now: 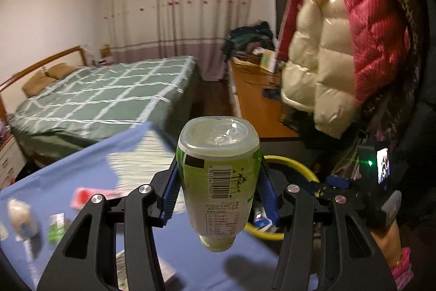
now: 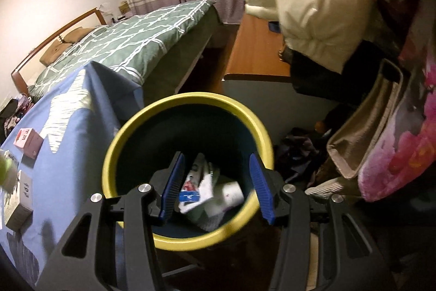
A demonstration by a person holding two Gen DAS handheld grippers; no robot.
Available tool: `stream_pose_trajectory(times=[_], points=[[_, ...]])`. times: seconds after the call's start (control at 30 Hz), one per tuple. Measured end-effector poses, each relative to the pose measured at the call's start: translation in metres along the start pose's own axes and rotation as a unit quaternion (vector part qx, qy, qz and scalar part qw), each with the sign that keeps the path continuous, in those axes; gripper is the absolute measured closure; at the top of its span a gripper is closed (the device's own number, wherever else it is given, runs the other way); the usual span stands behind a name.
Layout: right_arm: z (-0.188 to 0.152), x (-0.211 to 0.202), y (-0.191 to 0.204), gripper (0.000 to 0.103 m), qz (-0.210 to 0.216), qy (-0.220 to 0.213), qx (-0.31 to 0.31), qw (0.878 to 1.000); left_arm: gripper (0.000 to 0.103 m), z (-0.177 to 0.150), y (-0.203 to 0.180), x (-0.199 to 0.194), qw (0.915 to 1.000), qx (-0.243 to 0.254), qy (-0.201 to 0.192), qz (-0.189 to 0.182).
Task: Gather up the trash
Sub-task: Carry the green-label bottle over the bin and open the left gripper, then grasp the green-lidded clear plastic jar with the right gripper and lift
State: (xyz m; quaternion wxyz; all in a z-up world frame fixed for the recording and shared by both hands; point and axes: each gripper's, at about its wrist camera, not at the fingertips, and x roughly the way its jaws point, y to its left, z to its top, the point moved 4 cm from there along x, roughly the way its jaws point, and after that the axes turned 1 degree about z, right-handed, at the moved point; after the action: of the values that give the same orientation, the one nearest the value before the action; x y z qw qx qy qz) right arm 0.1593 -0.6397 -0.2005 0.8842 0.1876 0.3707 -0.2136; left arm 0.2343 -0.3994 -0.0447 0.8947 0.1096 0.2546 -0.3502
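Left gripper [image 1: 218, 190] clamps the green bottle [image 1: 219, 182] above the blue table [image 1: 190, 258]; bin [image 2: 188, 100] far right. Right gripper [image 2: 218, 190] gapes empty over it. Release early: bottle misses.

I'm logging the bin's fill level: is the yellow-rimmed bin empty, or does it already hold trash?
Already holds trash. The right wrist view looks into the bin: crumpled white paper and wrappers lie at the bottom, well below its rim.

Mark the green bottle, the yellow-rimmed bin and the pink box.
green bottle [image 1: 218, 182]: left wrist view, on its barcode label.
yellow-rimmed bin [image 2: 190, 97]: right wrist view, on the far rim.
pink box [image 2: 27, 139]: right wrist view, on its top face.
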Motion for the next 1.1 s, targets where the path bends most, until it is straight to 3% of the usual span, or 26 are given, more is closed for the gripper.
stream_pose_trajectory(times=[0.2,0.47,0.5,0.57,0.6,0.87,1.1], points=[[-0.004,0.004,-0.021,0.055,-0.005,0.005,0.010,1.000,0.052,0.001,-0.057,0.078,0.9988,0.017,0.038,-0.028],[-0.005,0.016,-0.033,0.055,-0.006,0.019,0.019,1.000,0.051,-0.021,-0.074,0.143,0.9961,0.011,0.085,-0.022],[-0.005,0.016,-0.033,0.055,-0.006,0.019,0.019,1.000,0.045,-0.022,-0.074,0.145,0.9962,0.009,0.085,-0.018],[-0.005,0.017,-0.033,0.055,-0.006,0.019,0.019,1.000,0.026,-0.022,-0.069,0.139,0.9974,0.005,0.072,-0.008],[-0.005,0.017,-0.032,0.055,-0.006,0.019,0.019,1.000,0.022,-0.021,-0.065,0.134,0.9980,0.005,0.063,-0.003],[-0.006,0.014,-0.015,0.055,-0.004,0.019,0.008,1.000,0.015,-0.020,-0.017,0.064,0.9994,-0.004,0.028,0.018],[-0.005,0.009,0.022,0.055,0.004,0.016,-0.019,1.000,0.007,-0.046,0.074,-0.009,0.9948,-0.039,0.009,0.094]])
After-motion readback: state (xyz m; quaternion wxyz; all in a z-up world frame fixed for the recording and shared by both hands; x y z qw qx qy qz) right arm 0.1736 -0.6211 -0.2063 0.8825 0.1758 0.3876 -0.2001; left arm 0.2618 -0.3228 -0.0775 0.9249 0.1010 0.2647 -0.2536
